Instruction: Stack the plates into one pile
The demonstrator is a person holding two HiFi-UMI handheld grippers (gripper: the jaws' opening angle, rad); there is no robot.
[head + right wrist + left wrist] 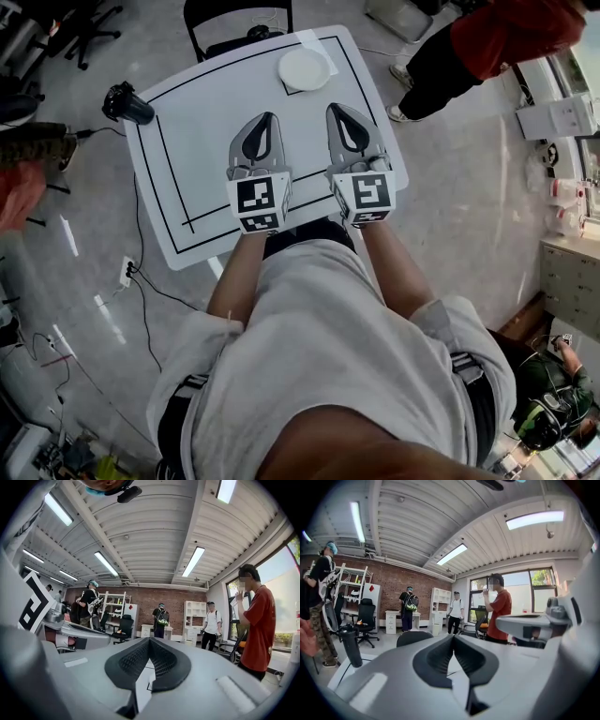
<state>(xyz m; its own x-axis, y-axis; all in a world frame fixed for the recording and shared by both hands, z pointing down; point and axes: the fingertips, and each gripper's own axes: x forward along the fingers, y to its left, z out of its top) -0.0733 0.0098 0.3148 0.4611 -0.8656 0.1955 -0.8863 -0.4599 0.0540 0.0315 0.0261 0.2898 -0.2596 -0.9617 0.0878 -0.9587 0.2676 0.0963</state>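
A pile of white plates (304, 68) sits at the far right of the white table (202, 122), inside its black outline. My left gripper (268, 119) and right gripper (337, 111) are held side by side above the table's near half, well short of the plates. Both are shut with nothing between the pads. In the left gripper view the left gripper (453, 638) points level across the room, and the right gripper (148, 642) in its own view does the same; no plate shows in either.
A black cylinder (127, 103) on a stand is clamped at the table's left edge. A black chair (237, 28) stands behind the table. A person in a red top (487, 42) stands at the far right. Cables and a power strip (126, 272) lie on the floor to the left.
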